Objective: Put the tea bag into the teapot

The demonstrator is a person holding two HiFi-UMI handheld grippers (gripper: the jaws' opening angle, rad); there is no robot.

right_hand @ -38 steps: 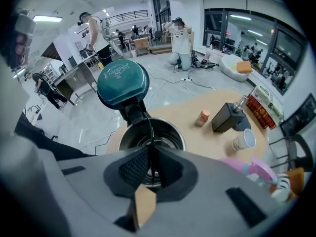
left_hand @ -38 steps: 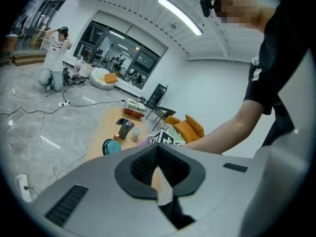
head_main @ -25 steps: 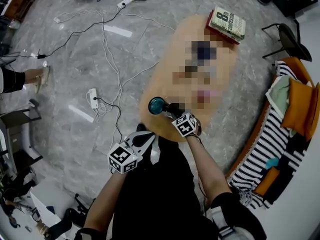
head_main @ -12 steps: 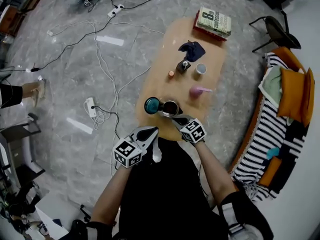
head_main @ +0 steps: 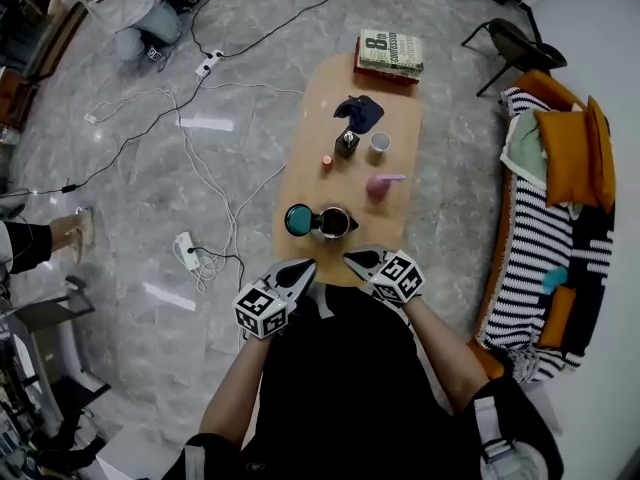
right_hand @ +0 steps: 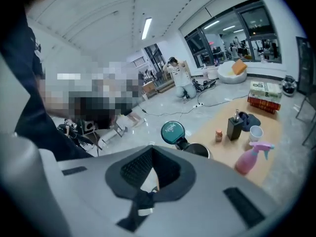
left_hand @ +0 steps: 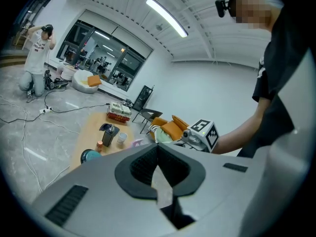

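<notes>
1. The left gripper (left_hand: 158,149) has its jaws pressed together on a pale paper strip (left_hand: 163,188), which hangs down from the pads.
2. The right gripper (right_hand: 152,149) has its jaws closed. A small white scrap (right_hand: 145,212) sits low in the seam; what it is cannot be told.
3. In the head view both grippers hover side by side at lower centre, over the near end of the wooden table (head_main: 310,183).
4. The teapot (head_main: 335,222) stands just above them in the frame, its teal lid (head_main: 298,219) swung open to the left. Its inside is dark, so the tea bag cannot be made out.
5. Farther up the table stand a pink spray bottle (head_main: 380,184), a white cup (head_main: 380,142), a dark pump bottle (head_main: 346,144), a small orange jar (head_main: 327,161), a blue cloth (head_main: 360,113) and a book (head_main: 390,54).
6. Cables (head_main: 215,198) trail over the floor at left, and a striped sofa (head_main: 540,228) stands at right.
</notes>
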